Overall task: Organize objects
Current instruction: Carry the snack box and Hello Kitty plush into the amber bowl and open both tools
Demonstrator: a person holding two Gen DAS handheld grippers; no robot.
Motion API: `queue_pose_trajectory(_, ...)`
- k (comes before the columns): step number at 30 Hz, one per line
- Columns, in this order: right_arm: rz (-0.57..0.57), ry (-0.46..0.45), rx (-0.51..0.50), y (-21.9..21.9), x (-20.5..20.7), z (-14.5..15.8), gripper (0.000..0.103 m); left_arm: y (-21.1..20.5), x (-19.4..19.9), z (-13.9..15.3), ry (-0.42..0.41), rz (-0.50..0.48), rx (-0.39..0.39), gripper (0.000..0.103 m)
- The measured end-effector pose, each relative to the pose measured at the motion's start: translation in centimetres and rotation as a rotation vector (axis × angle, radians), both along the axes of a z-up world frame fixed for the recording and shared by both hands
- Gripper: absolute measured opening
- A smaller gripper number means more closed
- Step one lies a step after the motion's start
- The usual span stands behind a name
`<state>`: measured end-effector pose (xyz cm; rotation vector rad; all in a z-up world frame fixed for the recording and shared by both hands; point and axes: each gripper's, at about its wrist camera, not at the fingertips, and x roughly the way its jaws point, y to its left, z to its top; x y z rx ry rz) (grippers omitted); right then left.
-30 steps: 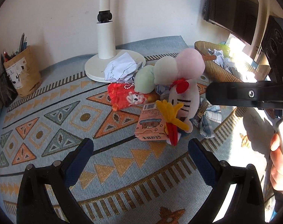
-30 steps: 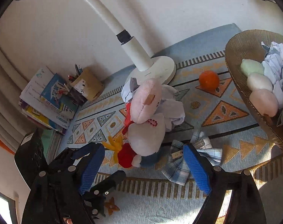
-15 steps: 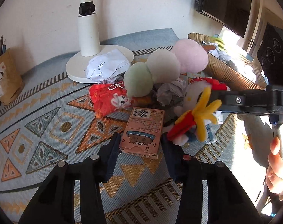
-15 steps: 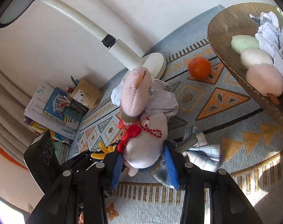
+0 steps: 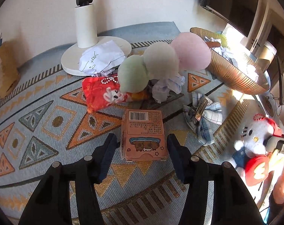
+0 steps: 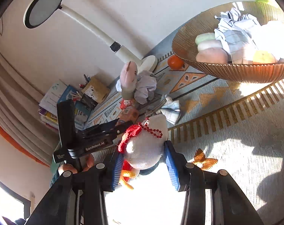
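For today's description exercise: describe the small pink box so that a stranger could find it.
On the patterned rug, in front of the white lamp base, the pink box lies flat between two black gripper fingers. Only it has a barcode.

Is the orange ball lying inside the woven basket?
No, the orange ball sits on the patterned rug just outside the woven basket, beside the lamp base.
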<state>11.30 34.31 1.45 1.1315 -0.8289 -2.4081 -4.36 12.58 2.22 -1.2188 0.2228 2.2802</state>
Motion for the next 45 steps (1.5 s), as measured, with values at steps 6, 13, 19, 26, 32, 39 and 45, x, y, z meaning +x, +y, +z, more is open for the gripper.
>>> queue_pose_trajectory(6,0.106,-0.060,0.130,-2.1,3.8,-0.5,0.054,-0.6,1.7,0.6,0.032,0.052,-0.013,0.037)
queue_pose_trajectory(13,0.108,0.052,0.435,-2.5,6.7,1.9,0.082,-3.2,5.2,2.4,0.045,0.083,0.100,0.037)
queue_pose_trajectory(19,0.160,0.065,0.547,-3.6,4.7,1.4,0.088,-3.2,6.2,1.1,0.019,0.092,0.138,0.037)
queue_pose_trajectory(26,0.192,0.077,0.606,-4.8,4.3,-0.5,0.084,-4.0,6.5,1.2,0.029,0.118,0.176,0.037)
queue_pose_trajectory(32,0.155,0.083,0.662,-5.2,4.7,-0.6,0.062,-3.5,6.8,1.3,0.050,0.112,0.148,0.037)
queue_pose_trajectory(39,0.003,0.169,0.633,-2.0,6.3,5.1,0.060,-2.6,8.4,3.5,0.109,0.064,0.170,0.037)
queue_pose_trajectory(45,-0.327,0.366,0.571,4.0,6.3,15.3,0.060,2.6,8.2,10.9,0.213,-0.046,0.273,0.037)
